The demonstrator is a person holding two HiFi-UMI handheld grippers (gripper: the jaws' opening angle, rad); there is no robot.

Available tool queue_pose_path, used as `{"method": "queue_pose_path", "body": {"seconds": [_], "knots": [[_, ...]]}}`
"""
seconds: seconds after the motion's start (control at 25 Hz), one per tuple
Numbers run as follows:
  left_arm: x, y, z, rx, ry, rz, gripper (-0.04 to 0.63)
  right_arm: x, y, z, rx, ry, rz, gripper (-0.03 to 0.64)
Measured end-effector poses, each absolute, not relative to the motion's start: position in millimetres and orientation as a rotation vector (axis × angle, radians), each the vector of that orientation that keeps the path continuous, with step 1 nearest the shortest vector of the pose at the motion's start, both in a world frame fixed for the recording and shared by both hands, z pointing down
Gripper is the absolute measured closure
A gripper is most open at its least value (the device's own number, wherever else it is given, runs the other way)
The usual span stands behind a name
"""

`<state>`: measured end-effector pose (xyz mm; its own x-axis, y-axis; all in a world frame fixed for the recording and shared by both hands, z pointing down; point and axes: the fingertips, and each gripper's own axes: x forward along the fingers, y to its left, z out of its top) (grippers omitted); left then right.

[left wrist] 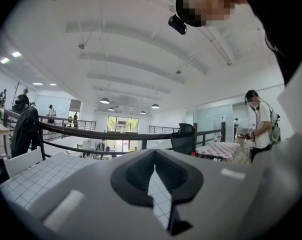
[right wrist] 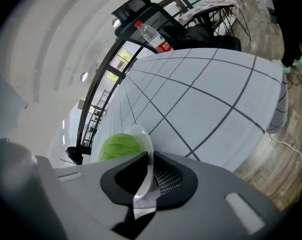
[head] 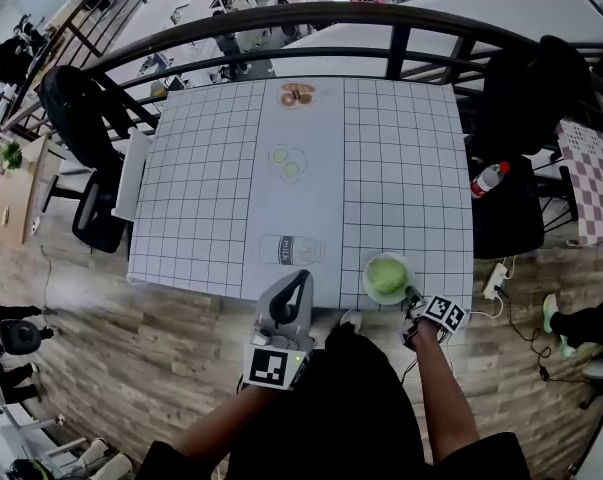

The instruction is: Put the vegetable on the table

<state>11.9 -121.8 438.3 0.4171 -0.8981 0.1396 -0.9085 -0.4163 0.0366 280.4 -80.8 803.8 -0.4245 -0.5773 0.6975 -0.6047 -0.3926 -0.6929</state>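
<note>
A green leafy vegetable (head: 387, 275) lies in a white plate (head: 369, 286) at the front right of the gridded table (head: 201, 188). My right gripper (head: 412, 298) is shut on the plate's near rim. The right gripper view shows the vegetable (right wrist: 118, 146) just beyond the jaws, with the plate's rim (right wrist: 143, 134) pinched between them and the right gripper (right wrist: 143, 176) tilted. My left gripper (head: 299, 280) hangs at the table's front edge, shut and holding nothing. In its own view the left gripper (left wrist: 155, 168) points out over the table.
A plain strip down the table's middle carries printed pictures, among them a milk bottle (head: 291, 250) and cucumber slices (head: 287, 160). A red-capped bottle (head: 488, 179) stands off the table's right side. Black chairs (head: 76, 118) flank the table, and a curved railing (head: 281, 23) runs behind it.
</note>
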Motion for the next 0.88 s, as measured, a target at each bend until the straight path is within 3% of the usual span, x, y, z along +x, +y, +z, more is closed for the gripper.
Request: {"method": "queue_pose_path", "body": {"seconds": [0.56, 0.88], "knots": [[9, -120, 436, 2.526, -1.657, 0.112, 0.588, 320, -109, 770, 1.8, -1.845, 1.818, 0.607], [10, -125, 433, 2.553, -1.653, 0.049, 0.588, 301, -122, 714, 1.75, -2.054, 1.686, 0.618]]}}
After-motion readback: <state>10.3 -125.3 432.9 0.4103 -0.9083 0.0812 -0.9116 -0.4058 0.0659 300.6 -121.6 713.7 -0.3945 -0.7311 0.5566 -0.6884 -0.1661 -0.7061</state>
